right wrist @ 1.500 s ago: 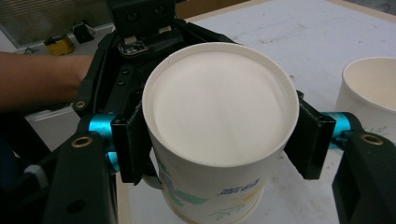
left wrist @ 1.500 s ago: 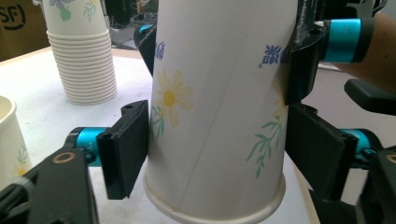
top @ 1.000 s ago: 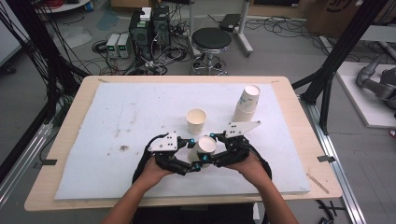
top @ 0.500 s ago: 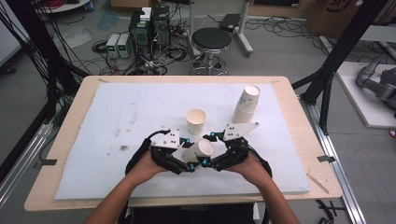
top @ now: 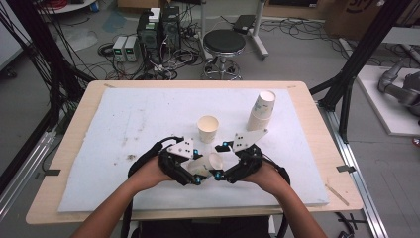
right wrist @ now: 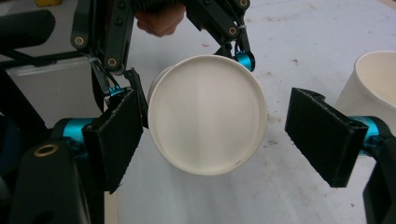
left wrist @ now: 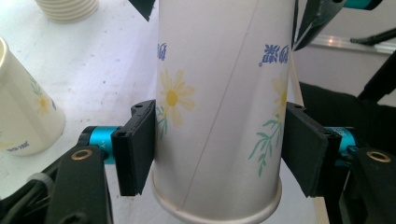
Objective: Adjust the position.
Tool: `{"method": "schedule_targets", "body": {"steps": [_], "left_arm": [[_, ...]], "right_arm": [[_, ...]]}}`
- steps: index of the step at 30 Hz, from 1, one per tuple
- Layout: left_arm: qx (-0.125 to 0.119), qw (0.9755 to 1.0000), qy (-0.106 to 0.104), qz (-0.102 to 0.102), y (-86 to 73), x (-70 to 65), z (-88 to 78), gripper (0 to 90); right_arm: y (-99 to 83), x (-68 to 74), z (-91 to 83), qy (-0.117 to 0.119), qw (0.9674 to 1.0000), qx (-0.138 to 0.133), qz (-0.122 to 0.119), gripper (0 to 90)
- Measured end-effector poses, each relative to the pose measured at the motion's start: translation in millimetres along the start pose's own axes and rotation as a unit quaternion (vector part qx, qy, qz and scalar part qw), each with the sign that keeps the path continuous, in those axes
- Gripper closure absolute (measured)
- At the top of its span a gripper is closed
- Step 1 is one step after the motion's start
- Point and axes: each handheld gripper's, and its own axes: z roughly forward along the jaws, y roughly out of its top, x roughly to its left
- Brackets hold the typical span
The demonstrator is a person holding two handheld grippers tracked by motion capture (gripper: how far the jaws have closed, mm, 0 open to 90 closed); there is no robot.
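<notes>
Our left tool (left wrist: pixel 219 149) squeezes the flowered paper cup (left wrist: pixel 219 93) by its sides, lying sideways. It is light and easy to crush. Our right tool (right wrist: pixel 215 135) stands wide around its bottom, not touching.

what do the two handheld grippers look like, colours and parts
Both the left gripper and right gripper are black linkage frames with brass pivot rivets, cyan fittings behind flat black pads, a pale grey three-cornered plate on top and a black cable. Forearms are bare.

left gripper (top: pixel 199 171) clamped tight, jaws pointing right toward the other hand. right gripper (top: pixel 221 168) faces it, jaws just opened wide. both forearms enter from the near edge.
</notes>
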Motion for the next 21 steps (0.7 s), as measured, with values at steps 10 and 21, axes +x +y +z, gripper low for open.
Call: {"method": "schedule_targets", "body": {"steps": [10, 21], "left_arm": [[0.057, 0.9983, -0.009, 0.013, 11.5, 0.5, -1.8, 32.1], [0.083, 0.9960, -0.027, 0.015, 13.9, -0.3, 2.3, 32.1]], "right_arm": [[6.4, 1.4, 5.7, 0.007, 0.9987, 0.039, -0.033, 19.6], [12.2, 4.7, 12.9, 0.043, 0.9943, 0.073, -0.065, 31.4]]}}
